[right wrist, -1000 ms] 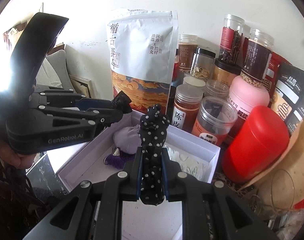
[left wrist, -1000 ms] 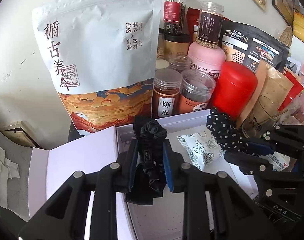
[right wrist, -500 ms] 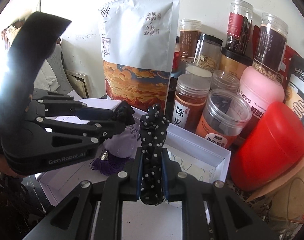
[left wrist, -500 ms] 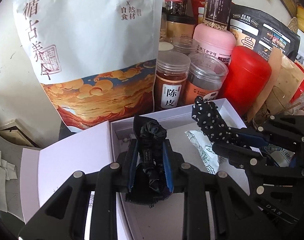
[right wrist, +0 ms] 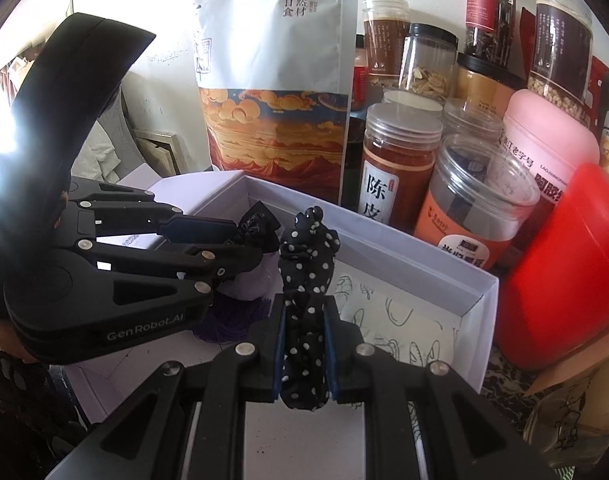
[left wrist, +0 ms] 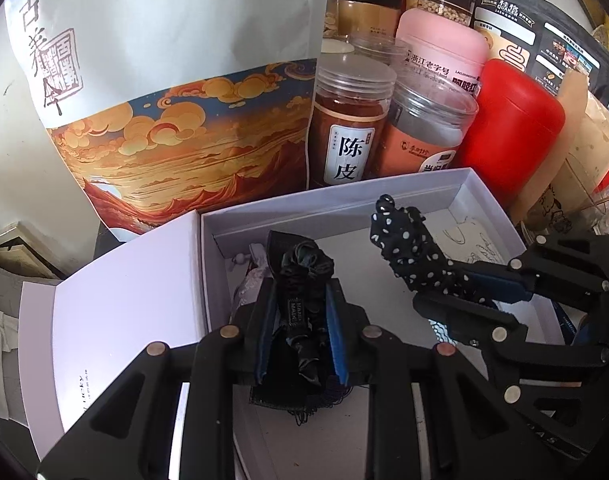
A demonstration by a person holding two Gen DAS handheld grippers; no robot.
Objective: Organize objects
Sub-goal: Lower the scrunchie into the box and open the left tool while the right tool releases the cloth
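- Left gripper (left wrist: 300, 322) is clamped on a black satin scrunchie with a small woven label (left wrist: 304, 280), which stands up between the blue pads and points forward over the left end of the box.
- Right gripper (right wrist: 304, 354) is clamped on a black fabric scrunchie with white polka dots (right wrist: 306, 280); its long axis runs straight ahead along the fingers, over the middle of the box.
- Both held pieces hang just above the open, shallow white cardboard box (left wrist: 384, 196), so the box floor lies directly below and slightly ahead of each gripper (neither piece appears to touch it yet).
- Already in the box: a lilac cloth pouch with a purple tassel (right wrist: 248, 288) under the left gripper, and a white printed packet (right wrist: 400, 320) toward the right end.
- Bare floor shows between pouch and packet; the right gripper looks nearer to it.
- Behind the box stand a large white pouch with orange cloud art (left wrist: 176, 80), amber plastic jars (left wrist: 350, 124) and a red canister (left wrist: 512, 120).
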